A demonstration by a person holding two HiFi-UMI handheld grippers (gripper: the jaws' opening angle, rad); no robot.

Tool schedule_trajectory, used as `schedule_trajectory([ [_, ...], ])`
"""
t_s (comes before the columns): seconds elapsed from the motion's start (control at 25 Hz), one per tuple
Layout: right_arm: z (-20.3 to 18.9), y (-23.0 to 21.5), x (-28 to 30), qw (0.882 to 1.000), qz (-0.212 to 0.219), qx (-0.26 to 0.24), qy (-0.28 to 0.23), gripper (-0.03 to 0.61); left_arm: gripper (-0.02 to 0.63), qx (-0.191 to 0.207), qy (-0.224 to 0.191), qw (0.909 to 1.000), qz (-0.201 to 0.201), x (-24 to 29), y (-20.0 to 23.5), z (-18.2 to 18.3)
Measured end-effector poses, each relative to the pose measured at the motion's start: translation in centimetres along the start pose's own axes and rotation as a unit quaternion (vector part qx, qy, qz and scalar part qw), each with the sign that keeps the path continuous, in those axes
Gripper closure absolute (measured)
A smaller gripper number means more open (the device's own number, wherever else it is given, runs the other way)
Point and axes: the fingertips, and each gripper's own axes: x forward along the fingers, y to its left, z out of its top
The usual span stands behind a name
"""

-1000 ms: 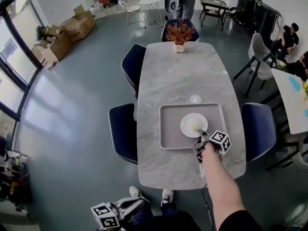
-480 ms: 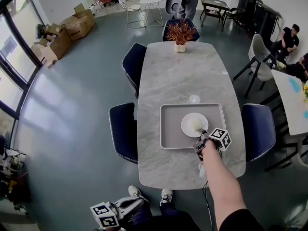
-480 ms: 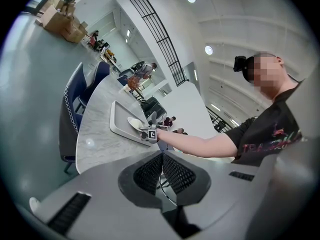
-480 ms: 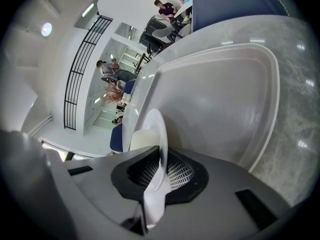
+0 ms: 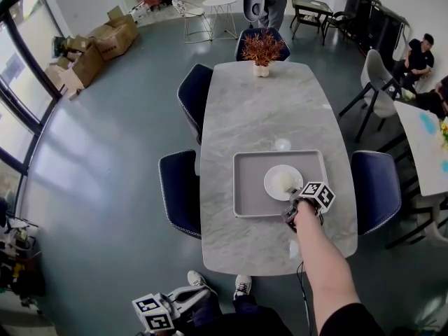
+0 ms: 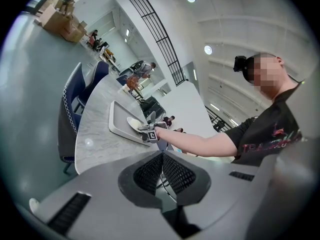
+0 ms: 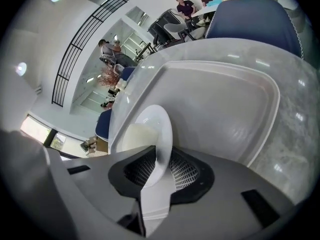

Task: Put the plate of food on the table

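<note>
We see the white plate with its pale food lying in the grey tray on the marble table. Our right gripper has the plate's near rim between its jaws, which have just been opening; the pads stand loose on either side of the rim. Our left gripper hangs well away from the table, jaws pressed together on nothing.
</note>
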Motion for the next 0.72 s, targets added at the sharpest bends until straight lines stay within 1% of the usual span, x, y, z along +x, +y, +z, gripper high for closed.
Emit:
schedule_trajectory([
  [0.2, -0.1, -0.5, -0.5, 0.999, -0.025, -0.028, 0.004, 0.491, 0.606, -0.009, -0.002, 1.0, -0.003, -0.1, 0.2, -0.3],
  [0.24, -0.2, -0.6, -0.6, 0.999, -0.028, -0.033, 0.006, 0.483, 0.606, -0.012, -0.002, 0.9999, -0.003, -0.1, 0.3, -0.4],
  [0.28, -0.2, -0.7, -0.6, 0.999, -0.031, -0.039, 0.008, 0.462, 0.606, -0.013, -0.003, 0.9999, -0.004, -0.1, 0.3, -0.4],
  [0.44, 0.2, -1.1, -0.8, 0.997, -0.046, -0.063, 0.016, 0.44, 0.606, -0.004, 0.0, 1.0, -0.004, 0.4, 0.1, -0.2],
  [0.56, 0.8, -1.1, -1.4, 0.997, -0.047, -0.066, 0.004, 0.44, 0.606, -0.008, -0.001, 0.9999, -0.008, 0.5, 0.1, -0.3],
  [0.64, 1.4, -1.1, -2.3, 0.997, -0.045, -0.068, -0.014, 0.44, 0.606, -0.006, 0.0, 0.9999, -0.01, 0.6, 0.0, -0.3],
  [0.72, 1.9, -0.6, -3.2, 0.997, -0.026, -0.071, -0.031, 0.442, 0.606, -0.004, 0.0, 0.9999, -0.012, 0.6, -0.2, -0.3],
])
